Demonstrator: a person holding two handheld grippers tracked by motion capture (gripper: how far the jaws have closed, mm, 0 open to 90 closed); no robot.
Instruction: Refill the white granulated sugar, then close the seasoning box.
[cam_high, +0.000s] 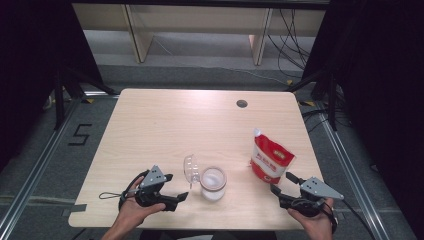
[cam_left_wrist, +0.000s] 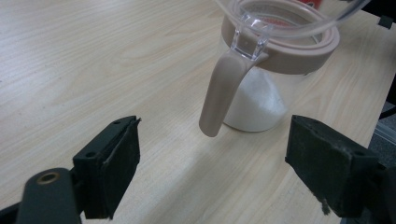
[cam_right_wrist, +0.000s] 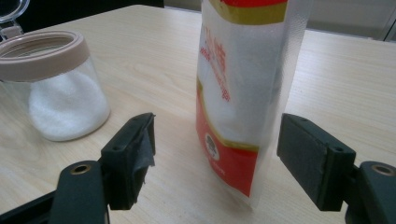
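A clear glass jar with a beige rim holds white powder near the table's front middle; its clear hinged lid stands open on its left. In the left gripper view the jar and its beige clasp sit just ahead of the jaws. My left gripper is open, close to the jar's left side. A red, white and yellow pouch stands upright to the jar's right. My right gripper is open just in front of the pouch, jaws on either side, not touching.
The light wooden table has a dark round cable hole near its far right edge. Black curtains flank both sides, and metal floor rails run beside the table. Wooden furniture legs and cables lie beyond the far edge.
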